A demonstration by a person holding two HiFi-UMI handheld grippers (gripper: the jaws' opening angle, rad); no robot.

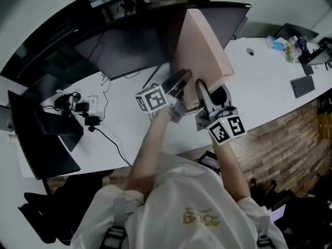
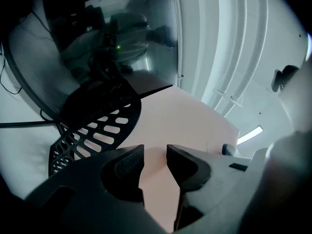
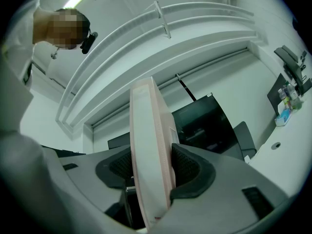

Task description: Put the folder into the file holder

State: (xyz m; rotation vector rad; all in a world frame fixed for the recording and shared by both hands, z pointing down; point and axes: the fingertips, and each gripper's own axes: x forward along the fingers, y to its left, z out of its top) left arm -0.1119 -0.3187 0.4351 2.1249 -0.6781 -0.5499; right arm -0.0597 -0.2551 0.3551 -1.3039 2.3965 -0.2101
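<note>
On the white curved table (image 1: 129, 115), dark monitors (image 1: 124, 51) line the back and black cables (image 1: 85, 115) trail at the left. Bare tabletop runs open toward the right edge. The folder (image 1: 205, 51), pale pink and thick, stands upright above the table beside the black slotted file holder (image 2: 97, 126). The right claw (image 3: 151, 165) clamps its edge; the left claw (image 2: 155, 151) is apart, pink face showing in the gap
</note>
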